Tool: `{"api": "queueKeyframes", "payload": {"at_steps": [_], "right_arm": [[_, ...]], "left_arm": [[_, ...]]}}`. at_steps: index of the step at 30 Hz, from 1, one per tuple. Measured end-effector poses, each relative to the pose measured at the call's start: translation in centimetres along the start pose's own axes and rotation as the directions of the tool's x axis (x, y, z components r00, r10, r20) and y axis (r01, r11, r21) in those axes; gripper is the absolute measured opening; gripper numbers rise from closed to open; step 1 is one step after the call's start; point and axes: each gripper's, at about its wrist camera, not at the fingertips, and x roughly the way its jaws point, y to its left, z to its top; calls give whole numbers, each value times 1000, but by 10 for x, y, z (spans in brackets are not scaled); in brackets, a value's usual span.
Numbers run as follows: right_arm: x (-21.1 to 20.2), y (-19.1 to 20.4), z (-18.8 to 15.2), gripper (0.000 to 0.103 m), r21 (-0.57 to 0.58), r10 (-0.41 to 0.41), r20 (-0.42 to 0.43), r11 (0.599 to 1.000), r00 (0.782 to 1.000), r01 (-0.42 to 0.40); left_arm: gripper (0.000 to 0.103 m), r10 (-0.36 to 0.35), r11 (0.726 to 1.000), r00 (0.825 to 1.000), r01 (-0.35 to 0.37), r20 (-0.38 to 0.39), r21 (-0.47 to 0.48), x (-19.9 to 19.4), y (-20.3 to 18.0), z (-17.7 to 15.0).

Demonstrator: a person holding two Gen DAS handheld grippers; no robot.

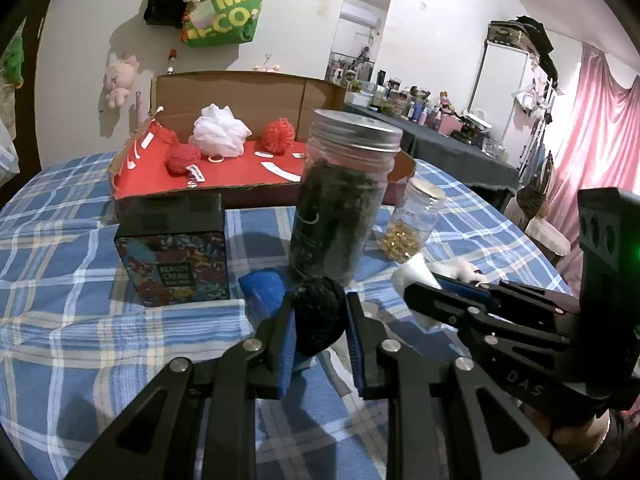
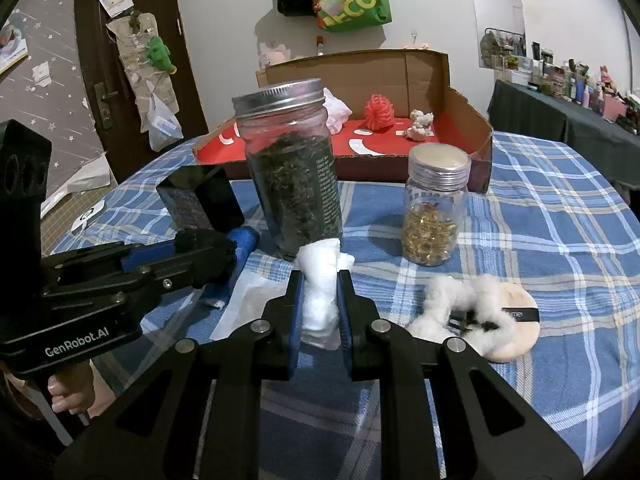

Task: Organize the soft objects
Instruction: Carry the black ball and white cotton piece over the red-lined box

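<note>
The left gripper [image 1: 320, 320] has its jaws clamped on a black fuzzy ball [image 1: 320, 314], held just above the blue checked cloth [image 1: 80, 340] of the tabletop. Beside it, the right gripper [image 2: 319, 300] has its jaws pinched on a white wad of cotton [image 2: 320, 292]. Just right of that lie a loose strip of white fluff [image 2: 452, 300] and a round beige powder puff [image 2: 516, 332], touching each other. Behind the grippers stand a tall jar of dark leaves [image 1: 344, 196], a small jar of golden capsules [image 2: 434, 208], a patterned box [image 1: 172, 256] and a blue roll [image 1: 262, 284]. Farther back, an open cardboard box [image 1: 256, 92] with a red floor holds a white mesh puff [image 1: 220, 132], a red mesh puff [image 1: 279, 131] and a red ball [image 1: 183, 159].
</note>
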Motion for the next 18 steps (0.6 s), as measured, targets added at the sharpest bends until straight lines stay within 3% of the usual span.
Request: {"api": "queueKeyframes", "payload": {"at_steps": [18], "right_arm": [[-8, -10, 2, 15, 9, -35, 7, 999, 999, 35]], "left_arm": [[24, 29, 1000, 1000, -29, -1, -8, -4, 9, 1]]}}
